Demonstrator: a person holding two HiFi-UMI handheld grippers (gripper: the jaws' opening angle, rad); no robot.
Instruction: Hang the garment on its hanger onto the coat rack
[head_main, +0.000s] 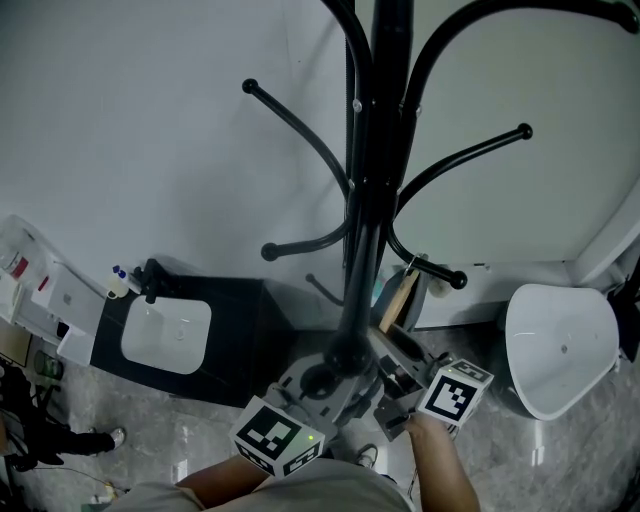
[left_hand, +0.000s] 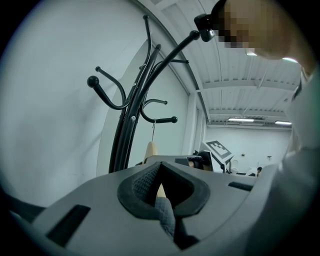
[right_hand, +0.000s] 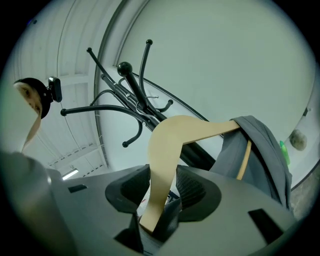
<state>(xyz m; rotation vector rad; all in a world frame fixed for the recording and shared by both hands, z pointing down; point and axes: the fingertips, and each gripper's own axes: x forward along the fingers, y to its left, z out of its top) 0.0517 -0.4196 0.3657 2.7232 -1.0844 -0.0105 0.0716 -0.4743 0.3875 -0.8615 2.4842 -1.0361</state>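
The black coat rack (head_main: 368, 200) rises in the middle, its curved arms ending in knobs. A wooden hanger (head_main: 398, 298) hangs close to the pole, its wire hook at a low arm (head_main: 430, 268). In the right gripper view the hanger (right_hand: 170, 140) runs up between the jaws of my right gripper (right_hand: 162, 185), whose pads lie against both its faces; the grey garment (right_hand: 260, 150) drapes over its far end. My left gripper (left_hand: 161, 187) is shut on a fold of grey garment (left_hand: 167, 217) with a sliver of wood behind it. Both grippers (head_main: 320, 390) (head_main: 400, 392) sit low by the pole's base.
A black cabinet (head_main: 240, 330) with a white basin stands left of the rack. A white rounded seat (head_main: 560, 345) is at the right. White boxes (head_main: 40, 290) are stacked at the far left. Behind the rack is a pale wall. A shoe (head_main: 95, 440) shows at the lower left.
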